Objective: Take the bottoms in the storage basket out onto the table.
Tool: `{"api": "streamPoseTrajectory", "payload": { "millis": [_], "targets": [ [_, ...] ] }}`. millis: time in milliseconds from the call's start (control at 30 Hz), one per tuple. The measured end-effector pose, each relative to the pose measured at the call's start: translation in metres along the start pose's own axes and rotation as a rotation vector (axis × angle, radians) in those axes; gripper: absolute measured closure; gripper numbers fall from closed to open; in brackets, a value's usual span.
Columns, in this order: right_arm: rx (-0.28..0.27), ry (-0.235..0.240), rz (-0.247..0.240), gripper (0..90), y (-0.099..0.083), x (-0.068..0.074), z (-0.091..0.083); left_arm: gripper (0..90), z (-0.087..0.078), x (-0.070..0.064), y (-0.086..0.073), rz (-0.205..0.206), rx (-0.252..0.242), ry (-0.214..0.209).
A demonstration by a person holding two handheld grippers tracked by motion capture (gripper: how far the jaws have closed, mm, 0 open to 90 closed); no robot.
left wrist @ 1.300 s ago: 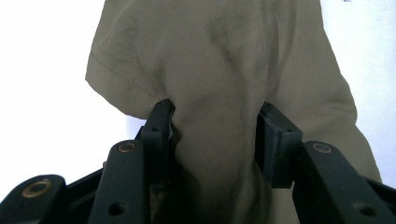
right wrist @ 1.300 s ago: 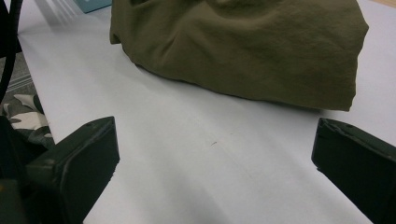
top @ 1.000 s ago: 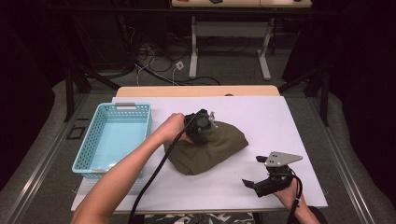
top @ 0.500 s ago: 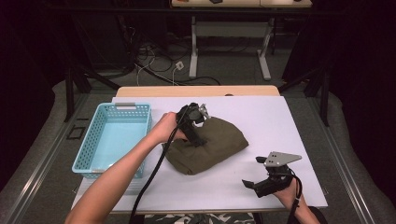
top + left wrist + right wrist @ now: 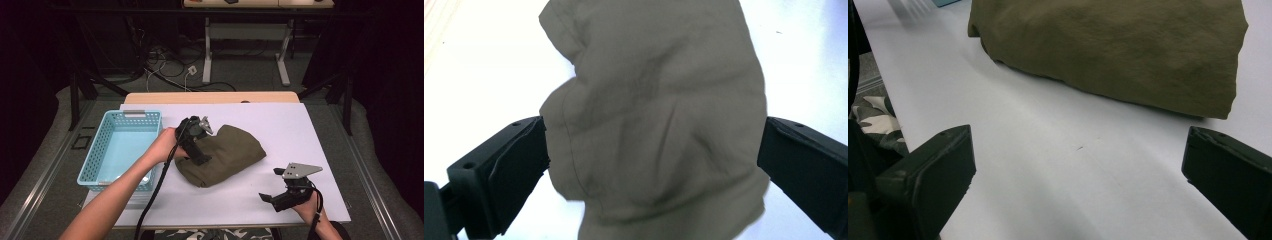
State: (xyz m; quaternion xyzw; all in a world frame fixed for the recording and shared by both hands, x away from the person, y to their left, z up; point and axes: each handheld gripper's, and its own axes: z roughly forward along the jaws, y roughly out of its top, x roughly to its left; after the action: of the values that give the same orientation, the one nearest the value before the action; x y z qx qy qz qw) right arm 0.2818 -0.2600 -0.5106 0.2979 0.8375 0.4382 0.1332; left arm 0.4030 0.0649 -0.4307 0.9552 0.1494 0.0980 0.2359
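High view: a white table (image 5: pixel 300 130) holds an olive-green cloth (image 5: pixel 232 152), bunched into a loose heap near the middle. A light blue basket (image 5: pixel 107 150) stands at the table's left side, just beside the cloth but not touching it. The left gripper (image 5: pixel 200 159), held in the person's left hand (image 5: pixel 167 145), points down onto the cloth's left edge. Seen from the left gripper view, its jaws are spread wide, one on each side of the cloth (image 5: pixel 654 125), with the left jaw right against the fabric's edge and the right jaw at the opposite edge; they have not closed on it. The right gripper (image 5: pixel 272 187) sits low near the table's front right corner, well apart from the cloth, held in the person's right hand (image 5: pixel 310 210). Seen from the right gripper view, its jaws are also wide open and hold nothing, with bare white table between them and the cloth (image 5: pixel 1118 50) lying farther off ahead.
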Motion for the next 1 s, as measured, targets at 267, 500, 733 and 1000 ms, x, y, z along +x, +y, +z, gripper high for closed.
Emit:
{"api": "streamPoseTrajectory", "payload": {
  "millis": [267, 500, 733, 1000],
  "targets": [
    [0.001, 0.003, 0.000, 0.5, 0.000, 0.000, 0.000, 0.0, -0.019, -0.014, -0.016, 0.005, -0.008, 0.013],
    [0.001, 0.000, 0.000, 0.5, 0.000, 0.000, 0.001, 0.0, -0.031, -0.027, -0.029, 0.003, -0.016, 0.021],
    [0.000, 0.001, -0.001, 0.5, 0.000, 0.000, 0.001, 0.0, -0.040, -0.036, -0.043, -0.009, -0.026, 0.039],
    [0.003, -0.001, -0.002, 0.5, 0.000, 0.000, 0.001, 0.0, -0.048, -0.044, -0.062, -0.047, -0.047, 0.061]
  ]
}}
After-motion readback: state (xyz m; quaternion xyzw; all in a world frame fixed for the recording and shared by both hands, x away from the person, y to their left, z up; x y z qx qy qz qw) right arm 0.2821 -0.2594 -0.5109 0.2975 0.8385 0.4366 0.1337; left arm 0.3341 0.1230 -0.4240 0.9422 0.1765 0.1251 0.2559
